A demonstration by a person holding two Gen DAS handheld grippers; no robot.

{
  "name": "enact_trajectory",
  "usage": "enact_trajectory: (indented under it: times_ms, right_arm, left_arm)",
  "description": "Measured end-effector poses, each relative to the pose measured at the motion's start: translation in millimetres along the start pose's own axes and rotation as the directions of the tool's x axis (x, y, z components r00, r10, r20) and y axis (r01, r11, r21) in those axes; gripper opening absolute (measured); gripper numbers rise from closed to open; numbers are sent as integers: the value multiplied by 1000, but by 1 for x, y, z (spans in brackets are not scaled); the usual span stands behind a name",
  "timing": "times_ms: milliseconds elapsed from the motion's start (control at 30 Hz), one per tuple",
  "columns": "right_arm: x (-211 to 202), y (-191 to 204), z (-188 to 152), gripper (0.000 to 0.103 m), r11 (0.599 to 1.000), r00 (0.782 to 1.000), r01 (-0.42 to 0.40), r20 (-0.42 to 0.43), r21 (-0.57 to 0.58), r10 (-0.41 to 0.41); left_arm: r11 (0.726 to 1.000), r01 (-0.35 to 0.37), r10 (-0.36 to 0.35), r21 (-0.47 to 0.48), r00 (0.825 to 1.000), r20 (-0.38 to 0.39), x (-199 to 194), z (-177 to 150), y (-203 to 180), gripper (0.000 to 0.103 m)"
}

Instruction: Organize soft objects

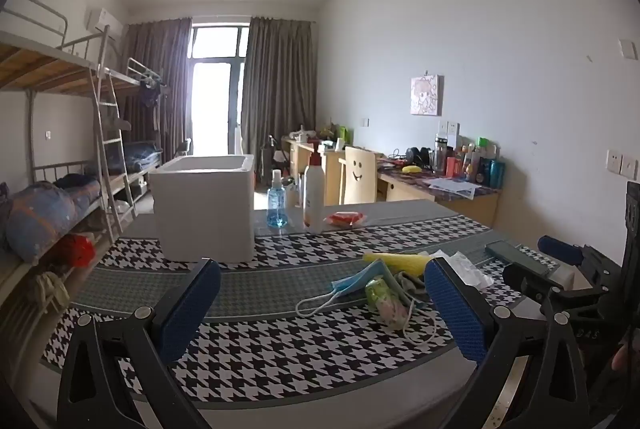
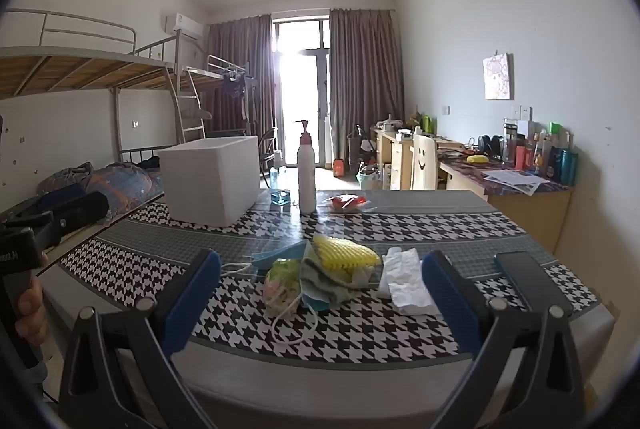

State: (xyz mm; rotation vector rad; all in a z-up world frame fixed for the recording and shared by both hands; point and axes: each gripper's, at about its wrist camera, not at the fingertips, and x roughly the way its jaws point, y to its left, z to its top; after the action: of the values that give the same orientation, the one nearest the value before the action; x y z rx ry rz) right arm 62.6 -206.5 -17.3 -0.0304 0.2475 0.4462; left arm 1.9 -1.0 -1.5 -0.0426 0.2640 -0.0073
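While both tongs (image 1: 320,303) (image 2: 320,293) gape wide and empty, pinch one item from the pile (image 2: 320,277), then lift toward the box (image 2: 212,181).

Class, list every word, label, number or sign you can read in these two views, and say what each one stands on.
"DAS": embossed on the right claw's black body, faint, a partial reading.
Cut-off white letters on the left claw's black body: not readable.
Smiley face, a sign and not text: on the chair back.
Pump bottle label: blurred.
Desk bottles, wall picture, papers: too small to read.
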Motion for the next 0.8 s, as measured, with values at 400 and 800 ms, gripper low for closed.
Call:
enact_trajectory:
  times_ms: [400, 800]
  right_arm:
    - [1, 0, 0, 102, 1000, 1000, -1, -6, 1, 1]
    - [1, 0, 0, 102, 1000, 1000, -5, 3, -1, 5]
  left_arm:
    - [1000, -29, 29, 10, 1000, 11, 0, 0, -2, 102]
    - [1000, -21, 21, 20, 1000, -9, 3, -2, -3, 102]
